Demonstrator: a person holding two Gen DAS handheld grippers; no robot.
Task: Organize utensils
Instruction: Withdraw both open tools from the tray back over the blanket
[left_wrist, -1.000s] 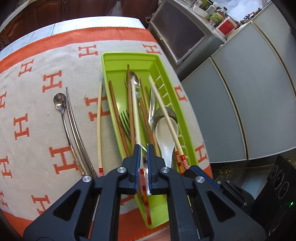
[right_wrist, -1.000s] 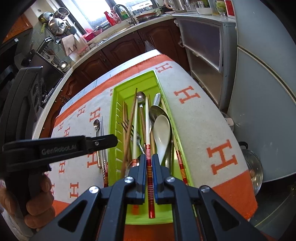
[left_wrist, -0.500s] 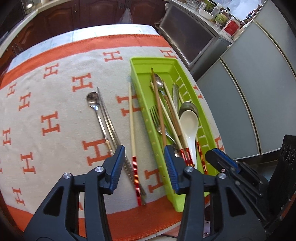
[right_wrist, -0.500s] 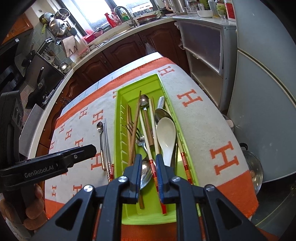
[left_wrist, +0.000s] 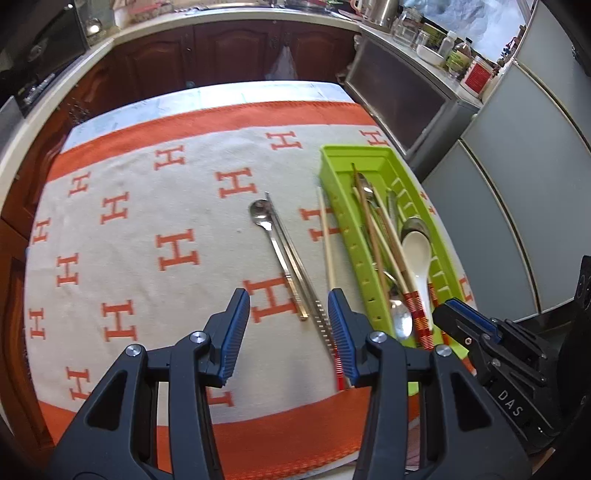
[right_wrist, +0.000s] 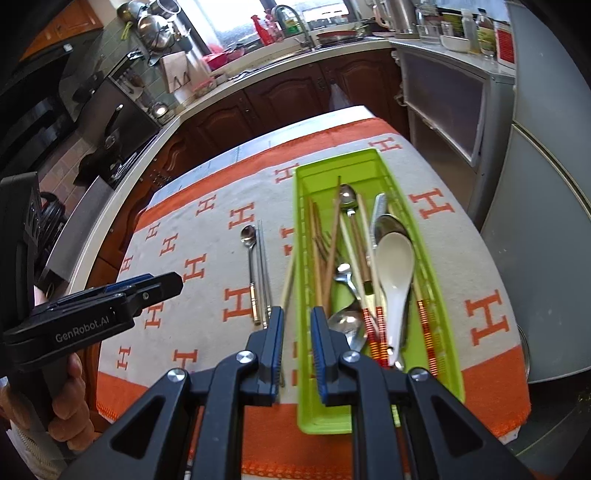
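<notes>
Left gripper (left_wrist: 288, 325) hangs over the cloth-covered surface (left_wrist: 147, 221), fingers (left_wrist: 236, 325) spread w/ nothing between them; below the gap lie the handle ends of the metal chopsticks (left_wrist: 291, 258) and, beside them on the left, a steel spoon (left_wrist: 266, 229), bowl pointing away. Just right of those, a pale chopstick w/ red-striped end (left_wrist: 327, 243) lies on the cloth alongside the tray's left wall, its striped end partly hidden by the left gripper's right finger. Green tray (right_wrist: 369, 158) sits lengthwise toward the right side of the surface, holding a mixed pile: white ceramic spoon (right_wrist: 395, 266), wooden chopsticks (right_wrist: 332, 236), a fork (right_wrist: 325, 243), steel spoons (right_wrist: 347, 195), more red-striped chopsticks (right_wrist: 424, 325). Right gripper (right_wrist: 297, 325) hovers over the tray's near left wall, fingers (right_wrist: 319, 332) parted only narrowly, nothing pinched; the gap frames the tray wall and cloth, not touching either as far as can be seen. In the right wrist view the left gripper shows at the left edge, held by a hand (right_wrist: 70, 402). Cloth is cream w/ orange H pattern and orange border. Kitchen cabinets (left_wrist: 229, 55) and a counter w/ jars beyond the surface.
</notes>
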